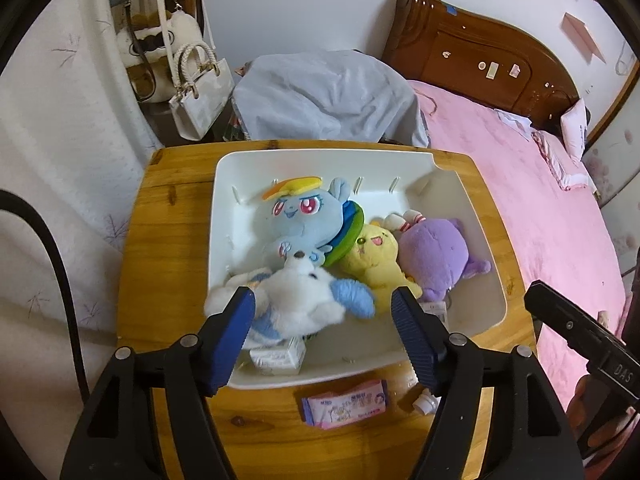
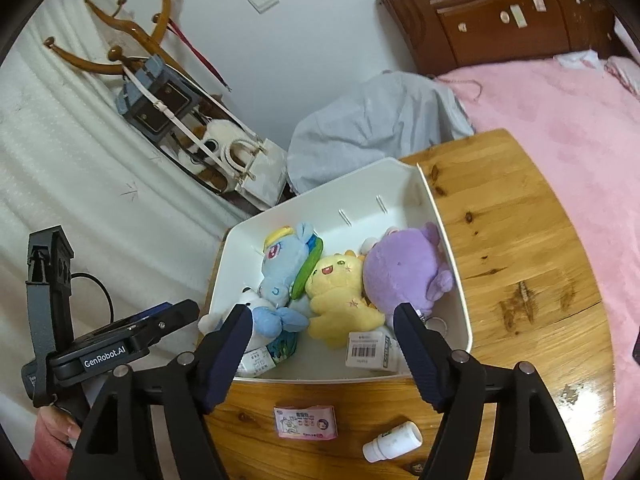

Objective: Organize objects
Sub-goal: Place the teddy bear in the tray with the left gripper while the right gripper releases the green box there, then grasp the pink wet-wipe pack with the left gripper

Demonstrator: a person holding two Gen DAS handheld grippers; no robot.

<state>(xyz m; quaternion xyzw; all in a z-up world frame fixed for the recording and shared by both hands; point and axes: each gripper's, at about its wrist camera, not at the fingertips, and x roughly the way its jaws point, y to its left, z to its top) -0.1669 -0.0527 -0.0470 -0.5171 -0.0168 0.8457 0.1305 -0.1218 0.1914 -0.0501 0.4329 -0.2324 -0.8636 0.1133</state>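
A white bin (image 1: 320,155) stands on a wooden table (image 1: 168,208). In it lie a blue pony plush (image 1: 298,212), a white-and-blue fluffy plush (image 1: 304,292), a yellow plush (image 1: 374,256) and a purple plush (image 1: 434,252), with small boxes (image 1: 278,356) under them. My left gripper (image 1: 323,294) hangs open over the fluffy plush, its pads clear of it. My right gripper (image 2: 322,309) is open above the bin's near edge (image 2: 320,380), with nothing gripped. A pink tissue packet (image 2: 306,422) and a small white bottle (image 2: 394,446) lie on the table in front of the bin.
A bed with a pink cover (image 1: 520,184) and a dark wooden headboard (image 1: 472,48) runs along the table's right side. Behind the table sits a grey cloth bundle (image 1: 328,96). Handbags (image 1: 200,96) hang on a rack at the back left, beside a white curtain (image 1: 60,140).
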